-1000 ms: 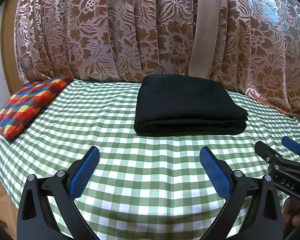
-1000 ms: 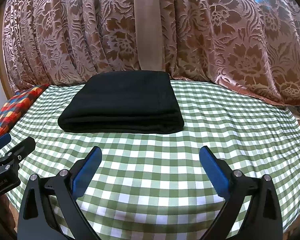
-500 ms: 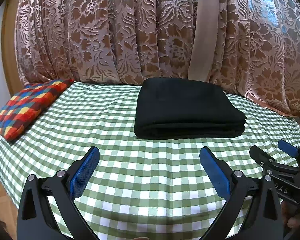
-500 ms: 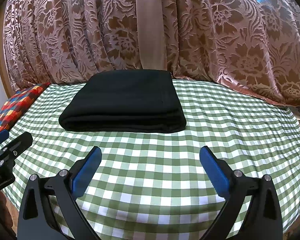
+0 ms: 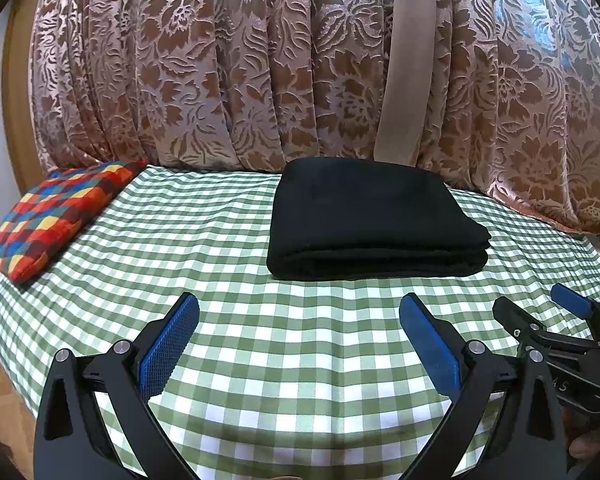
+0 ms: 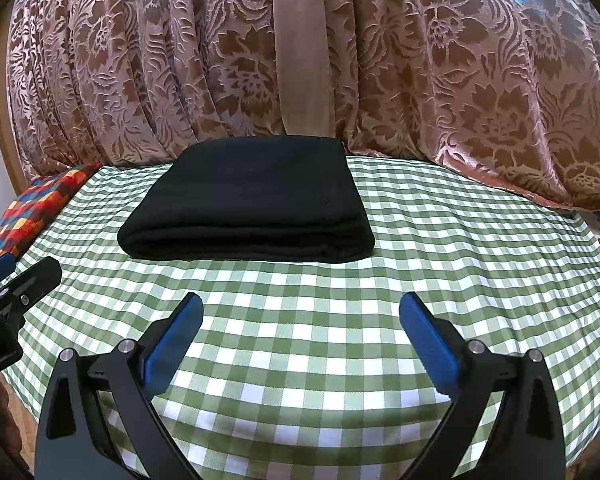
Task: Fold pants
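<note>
Folded black pants (image 5: 374, 220) lie on the checked surface (image 5: 260, 340) at 12 o'clock; left gripper (image 5: 299, 316) and right gripper (image 6: 301, 314) hover, jaws open, empty.

Even daylight, sharp focus, strong fisheye curvature in both wrist views.

Soft, bright light falls from above and in front; the checked tablecloth (image 5: 300, 360) is brightest at its near edge, where white squares approach overexposure. The folded black pants (image 5: 372, 216) show almost no surface detail and cast only a thin, soft shadow along their near edge. The patterned curtain (image 6: 460, 80) carries a bluish sheen near the top of the frame. Both views bend straight lines outward, so the cloth bulges like a dome, and the corners fall to black vignette. The blue pads (image 6: 176, 344) of the right gripper (image 6: 300, 344) stay sharp with no motion blur.
</note>
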A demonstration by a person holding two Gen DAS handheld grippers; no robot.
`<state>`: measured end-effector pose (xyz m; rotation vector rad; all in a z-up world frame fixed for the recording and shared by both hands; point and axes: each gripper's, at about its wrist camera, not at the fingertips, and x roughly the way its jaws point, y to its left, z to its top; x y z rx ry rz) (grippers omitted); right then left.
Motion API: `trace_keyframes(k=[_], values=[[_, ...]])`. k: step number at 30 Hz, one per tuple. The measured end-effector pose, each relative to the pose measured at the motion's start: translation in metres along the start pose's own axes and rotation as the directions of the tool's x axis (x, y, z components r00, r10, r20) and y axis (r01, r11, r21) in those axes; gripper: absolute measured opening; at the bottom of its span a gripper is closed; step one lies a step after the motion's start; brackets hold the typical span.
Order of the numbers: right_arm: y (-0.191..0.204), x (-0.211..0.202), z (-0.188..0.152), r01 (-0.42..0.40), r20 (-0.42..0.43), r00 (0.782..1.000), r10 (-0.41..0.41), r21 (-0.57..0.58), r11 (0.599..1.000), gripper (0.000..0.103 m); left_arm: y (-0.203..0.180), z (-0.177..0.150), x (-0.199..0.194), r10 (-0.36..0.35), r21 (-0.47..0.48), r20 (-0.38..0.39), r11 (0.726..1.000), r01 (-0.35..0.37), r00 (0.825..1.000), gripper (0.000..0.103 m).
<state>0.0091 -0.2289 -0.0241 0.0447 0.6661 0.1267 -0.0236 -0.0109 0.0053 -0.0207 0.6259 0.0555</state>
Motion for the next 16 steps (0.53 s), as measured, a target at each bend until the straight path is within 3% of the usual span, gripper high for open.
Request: trace_keyframes(k=[5,16], values=[[0.000,0.001,-0.002,-0.001,-0.003,1.000,0.001,-0.001,1.000,0.098,-0.002,-0.002,-0.002,0.046,0.028,0.027,0.998,-0.047,0.999,0.099],[-0.006,0.002,0.000,-0.009,-0.001,1.000,0.009,-0.003,1.000,0.098,0.008,-0.003,0.008,0.036,-0.021,-0.029,0.999,-0.036,0.999,0.099]])
